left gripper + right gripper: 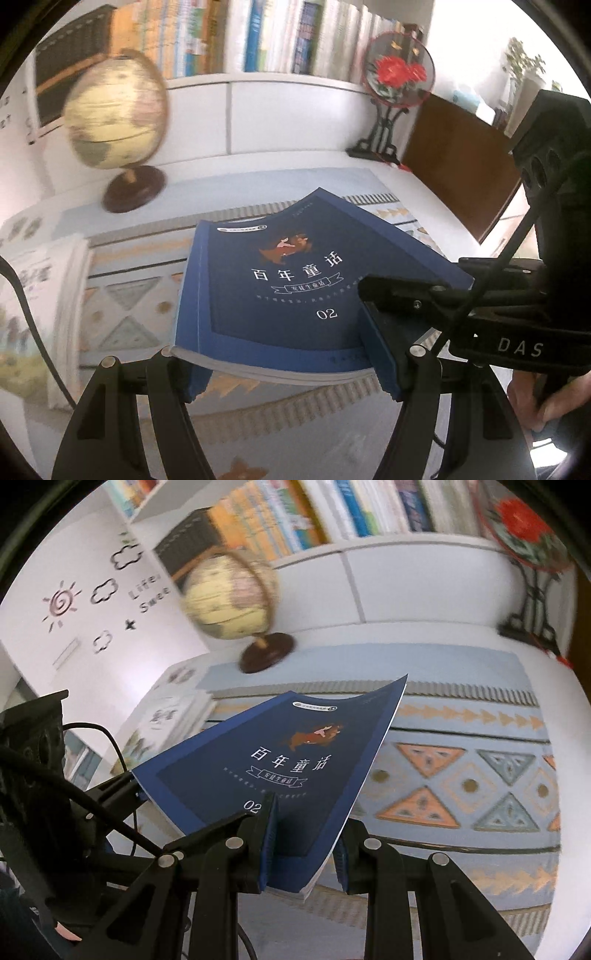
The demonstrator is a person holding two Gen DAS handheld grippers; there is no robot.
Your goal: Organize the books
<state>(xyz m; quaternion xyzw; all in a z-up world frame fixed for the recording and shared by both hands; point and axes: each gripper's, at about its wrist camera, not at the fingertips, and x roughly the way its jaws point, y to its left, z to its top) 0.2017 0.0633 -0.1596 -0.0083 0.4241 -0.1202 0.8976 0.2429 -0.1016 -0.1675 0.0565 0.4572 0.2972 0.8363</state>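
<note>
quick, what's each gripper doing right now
left gripper: fingers apart, the blue book lies between them; a grip cannot be told.
right gripper: fingers closed on the book's corner.

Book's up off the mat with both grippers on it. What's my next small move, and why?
Probably carry the blue book toward the shelf books behind, staying to the right of the globe. The right gripper clamps its near edge; the left gripper spans its bottom edge. Its free corner sags, so go slowly.
</note>
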